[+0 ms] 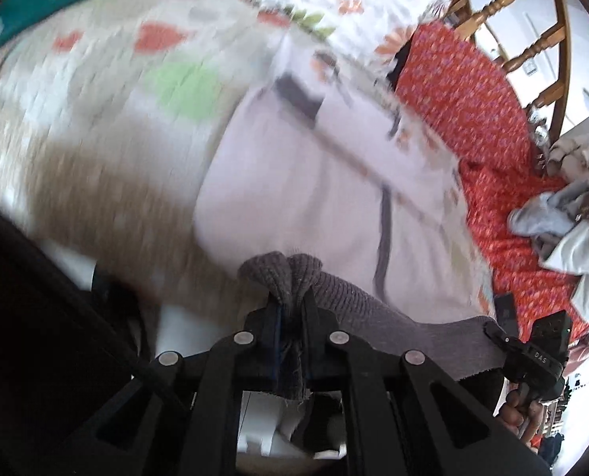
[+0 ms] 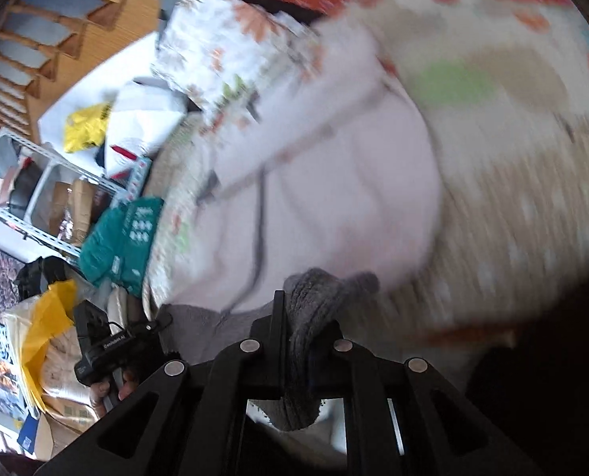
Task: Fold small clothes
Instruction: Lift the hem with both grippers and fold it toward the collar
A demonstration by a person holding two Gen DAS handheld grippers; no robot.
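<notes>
A small pale garment [image 1: 314, 198] with grey seams hangs over a patterned bedspread, blurred by motion. Its grey ribbed waistband [image 1: 393, 317] stretches between my two grippers. My left gripper [image 1: 290, 301] is shut on one bunched end of the band. In the right wrist view the same garment [image 2: 334, 198] hangs below, and my right gripper [image 2: 304, 317] is shut on the other bunched end of the waistband [image 2: 318, 289]. The left gripper [image 2: 108, 349], held by a hand, shows at the far left of that view.
The bedspread [image 1: 116, 119] is beige with orange and green patches. A red patterned cloth [image 1: 473, 99] and a heap of loose clothes [image 1: 564, 214] lie to the right, before a wooden chair [image 1: 532, 39]. A teal cloth [image 2: 124, 234], a floral pillow [image 2: 223, 51] and cluttered shelves [image 2: 36, 198] are nearby.
</notes>
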